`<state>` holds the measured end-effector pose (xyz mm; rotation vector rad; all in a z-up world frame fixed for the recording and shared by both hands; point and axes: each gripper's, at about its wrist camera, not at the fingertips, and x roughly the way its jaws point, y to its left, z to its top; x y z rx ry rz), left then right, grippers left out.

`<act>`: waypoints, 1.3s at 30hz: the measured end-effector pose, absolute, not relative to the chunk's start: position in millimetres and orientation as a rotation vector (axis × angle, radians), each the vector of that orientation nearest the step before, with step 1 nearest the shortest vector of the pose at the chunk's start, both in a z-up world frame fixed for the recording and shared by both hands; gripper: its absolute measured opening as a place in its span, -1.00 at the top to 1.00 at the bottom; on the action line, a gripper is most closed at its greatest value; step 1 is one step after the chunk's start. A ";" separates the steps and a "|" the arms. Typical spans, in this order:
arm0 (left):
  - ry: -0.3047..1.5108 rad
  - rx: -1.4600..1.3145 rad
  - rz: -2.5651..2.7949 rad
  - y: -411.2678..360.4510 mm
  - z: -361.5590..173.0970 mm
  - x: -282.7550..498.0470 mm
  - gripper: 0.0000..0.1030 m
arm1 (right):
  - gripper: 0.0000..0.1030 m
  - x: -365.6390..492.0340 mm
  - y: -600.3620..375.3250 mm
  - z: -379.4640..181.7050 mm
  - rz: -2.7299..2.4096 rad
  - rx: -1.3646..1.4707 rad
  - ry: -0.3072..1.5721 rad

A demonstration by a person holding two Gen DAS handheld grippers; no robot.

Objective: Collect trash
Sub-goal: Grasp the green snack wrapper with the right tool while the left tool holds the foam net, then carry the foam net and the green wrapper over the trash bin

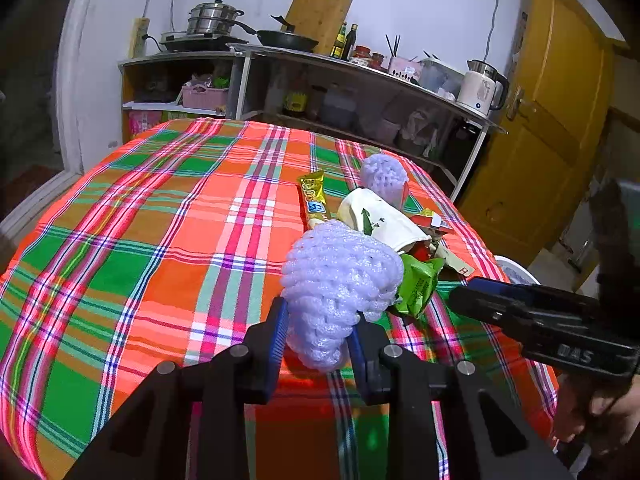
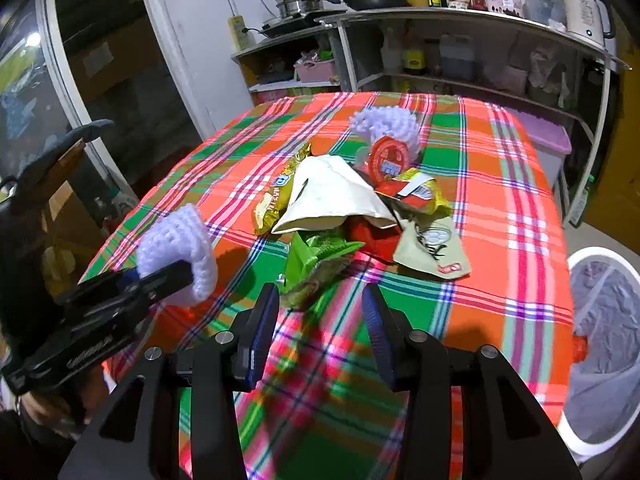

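A: While clamped around the near foam net (image 1: 340, 288), with both blue pads pressed into its lower end: left gripper (image 1: 318, 336), lifted clear of the plaid tablecloth (image 1: 160, 220). Same net, from the right wrist camera (image 2: 176, 248), at the near left edge of the table.

B: And the right gripper (image 2: 320, 320)?

A: Spread apart, gripping nothing. Just short of the green wrapper (image 2: 316, 256), the nearest piece of the heap.

B: Beyond the wrapper?

A: Piled together mid-table: white paper cup (image 2: 332, 200) lying on its side, yellow snack wrapper (image 2: 276, 200) touching its left side, red round lid (image 2: 388, 160) behind it, red-and-yellow packet (image 2: 416, 192) to the right, beige sachet (image 2: 432, 248) on the near right. At the far end of the heap, a second foam net (image 2: 384, 124).

B: Anywhere to put it all?

A: White trash bin (image 2: 600, 344) with a liner, on the floor off the table's right edge, near side.

B: Farther back?

A: Shelf unit (image 1: 360, 92) against the far wall, carrying a steel pot (image 1: 212, 16), a frying pan (image 1: 286, 40) and, at its right end, a white kettle (image 1: 480, 88). Right of that, a yellow door (image 1: 552, 120).
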<state>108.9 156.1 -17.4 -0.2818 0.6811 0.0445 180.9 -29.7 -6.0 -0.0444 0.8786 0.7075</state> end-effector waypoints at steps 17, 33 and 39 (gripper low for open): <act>0.690 -0.294 0.040 160.9 -23.3 105.2 0.44 | 0.81 191.0 -12.5 -20.7 0.688 -0.063 0.908; 0.684 -0.232 -0.023 106.6 -3.2 92.5 0.44 | 0.83 151.6 -91.6 4.1 0.629 0.025 0.835; 0.678 -0.198 -0.073 74.4 7.6 94.3 0.44 | 0.83 140.1 -128.6 14.9 0.588 0.064 0.802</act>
